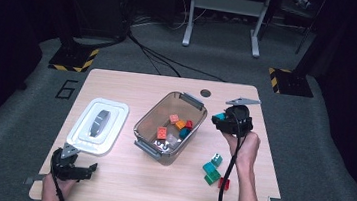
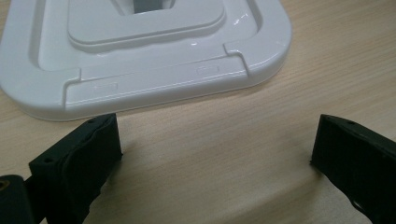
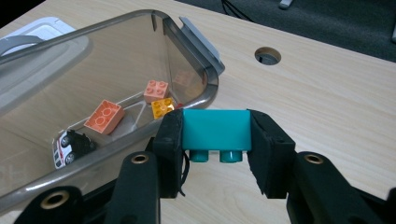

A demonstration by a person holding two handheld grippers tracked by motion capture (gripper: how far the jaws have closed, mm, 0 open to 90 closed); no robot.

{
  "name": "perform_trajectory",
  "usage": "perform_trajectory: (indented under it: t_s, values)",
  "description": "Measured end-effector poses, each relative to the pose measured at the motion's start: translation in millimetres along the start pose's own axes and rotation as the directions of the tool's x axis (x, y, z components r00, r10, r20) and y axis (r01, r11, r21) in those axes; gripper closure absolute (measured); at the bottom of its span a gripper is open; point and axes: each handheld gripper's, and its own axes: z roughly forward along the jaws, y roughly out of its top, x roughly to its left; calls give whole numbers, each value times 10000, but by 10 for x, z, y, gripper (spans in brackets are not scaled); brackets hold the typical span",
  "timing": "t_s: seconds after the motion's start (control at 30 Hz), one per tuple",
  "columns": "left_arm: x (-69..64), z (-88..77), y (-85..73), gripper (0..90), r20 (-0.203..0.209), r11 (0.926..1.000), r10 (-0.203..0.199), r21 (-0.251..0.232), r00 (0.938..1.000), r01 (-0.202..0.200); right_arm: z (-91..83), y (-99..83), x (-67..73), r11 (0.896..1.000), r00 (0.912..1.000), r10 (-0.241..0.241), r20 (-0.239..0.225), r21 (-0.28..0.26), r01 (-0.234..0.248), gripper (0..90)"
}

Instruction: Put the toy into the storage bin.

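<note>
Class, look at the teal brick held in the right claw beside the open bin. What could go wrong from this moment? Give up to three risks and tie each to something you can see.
1. The teal brick is pinched only by its two end faces in the right claw, so it might twist or slip out.
2. It hangs just outside the rim of the clear bin, so an early release could drop it on the table.
3. The bin's grey latch sticks out nearby; the claw might knock it.

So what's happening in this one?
A person is clearing toy bricks off the table into a clear bin. The right gripper holds a teal brick between its fingers beside the bin's rim. The left gripper rests open near the white lid. Several loose bricks remain on the table.
</note>
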Motion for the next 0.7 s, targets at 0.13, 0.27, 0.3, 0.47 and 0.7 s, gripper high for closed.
perform_trajectory:
  t_s: [0.13, 0.27, 0.3, 0.47, 0.7]
  values:
    - [1, -2, 1, 13, 13, 10000, -7, 23, 10000, 7, 20, 87, 53, 9999, 9999, -162, -52, -45, 162, 589]
    - [0, 0, 0, 13, -2, 10000, 3, 1, 10000, -3, 57, 172, 122, 9995, 9994, -315, -132, -29, 314, 588]
    - [0, 0, 0, 13, 3, 10000, -4, 4, 10000, 4, 67, 187, 136, 9994, 9993, -359, -138, -18, 359, 588]
    - [0, 0, 0, 13, 0, 10000, 2, 2, 10000, -2, 150, 271, 226, 9980, 9976, -631, -279, 60, 633, 588]
    - [0, 0, 0, 13, 1, 10000, 2, 2, 10000, -2, 296, 337, 338, 9958, 9952, -836, -510, 333, 853, 588]
